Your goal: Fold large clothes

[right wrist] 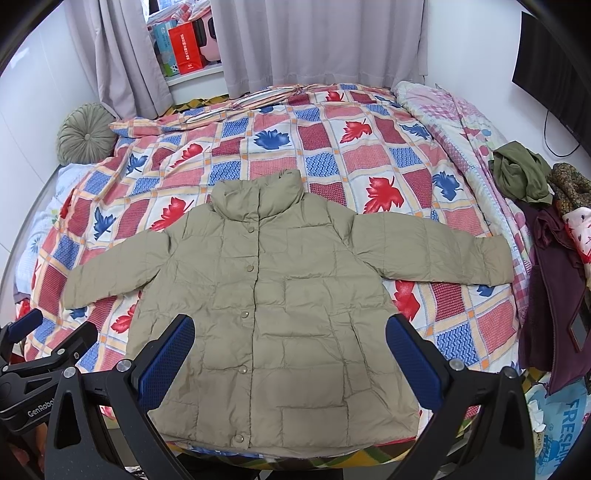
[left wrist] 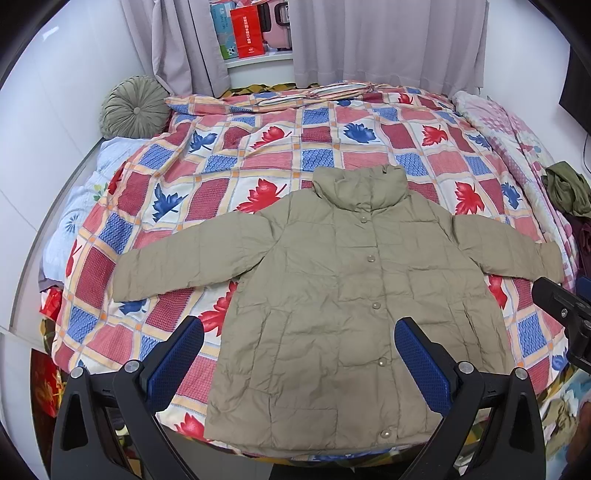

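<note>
A khaki quilted puffer jacket [left wrist: 332,295] lies flat, front up and snapped shut, on the bed, with both sleeves spread out to the sides and its collar toward the curtains; it also shows in the right wrist view [right wrist: 280,306]. My left gripper [left wrist: 299,347] is open and empty, held above the jacket's lower hem. My right gripper [right wrist: 290,343] is open and empty too, above the hem; part of it shows at the right edge of the left wrist view [left wrist: 565,310]. The left gripper shows at the lower left of the right wrist view [right wrist: 40,343].
The bed has a patchwork leaf quilt [left wrist: 258,155]. A round green cushion [left wrist: 135,107] sits at the far left corner. A pile of clothes [right wrist: 546,229] lies on the right edge. Curtains [left wrist: 388,40] and a window sill with boxes [left wrist: 251,33] are behind.
</note>
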A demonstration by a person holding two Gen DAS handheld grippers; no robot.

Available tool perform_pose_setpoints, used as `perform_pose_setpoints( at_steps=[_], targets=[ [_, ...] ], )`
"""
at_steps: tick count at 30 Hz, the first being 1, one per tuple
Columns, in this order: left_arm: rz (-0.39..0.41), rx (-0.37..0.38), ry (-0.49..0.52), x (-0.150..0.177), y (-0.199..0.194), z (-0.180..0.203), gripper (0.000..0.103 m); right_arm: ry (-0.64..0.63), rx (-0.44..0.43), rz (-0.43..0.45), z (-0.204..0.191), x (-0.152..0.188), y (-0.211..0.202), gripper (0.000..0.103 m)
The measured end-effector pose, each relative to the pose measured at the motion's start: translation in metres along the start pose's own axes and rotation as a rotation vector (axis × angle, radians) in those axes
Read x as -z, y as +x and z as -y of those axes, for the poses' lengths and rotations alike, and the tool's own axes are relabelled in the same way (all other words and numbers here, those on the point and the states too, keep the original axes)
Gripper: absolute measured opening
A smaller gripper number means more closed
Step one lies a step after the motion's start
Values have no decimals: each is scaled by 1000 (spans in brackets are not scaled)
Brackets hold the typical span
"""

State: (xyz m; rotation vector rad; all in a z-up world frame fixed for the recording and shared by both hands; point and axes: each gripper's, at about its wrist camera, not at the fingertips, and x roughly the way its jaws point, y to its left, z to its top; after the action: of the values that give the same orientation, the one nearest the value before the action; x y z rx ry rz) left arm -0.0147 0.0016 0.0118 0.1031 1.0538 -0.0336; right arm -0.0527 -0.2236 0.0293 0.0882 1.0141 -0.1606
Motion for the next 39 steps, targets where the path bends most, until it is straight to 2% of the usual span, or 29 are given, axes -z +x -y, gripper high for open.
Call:
perform_pose_setpoints(
  at_steps=[12,39],
  targets=[
    [0,2,-3,-2,-1,-14,103,0,-1,0,-1,1,0,103],
    [-1,4,-5,-2,0,-21,103,-1,-3,1,-1,2,1,103]
  ],
)
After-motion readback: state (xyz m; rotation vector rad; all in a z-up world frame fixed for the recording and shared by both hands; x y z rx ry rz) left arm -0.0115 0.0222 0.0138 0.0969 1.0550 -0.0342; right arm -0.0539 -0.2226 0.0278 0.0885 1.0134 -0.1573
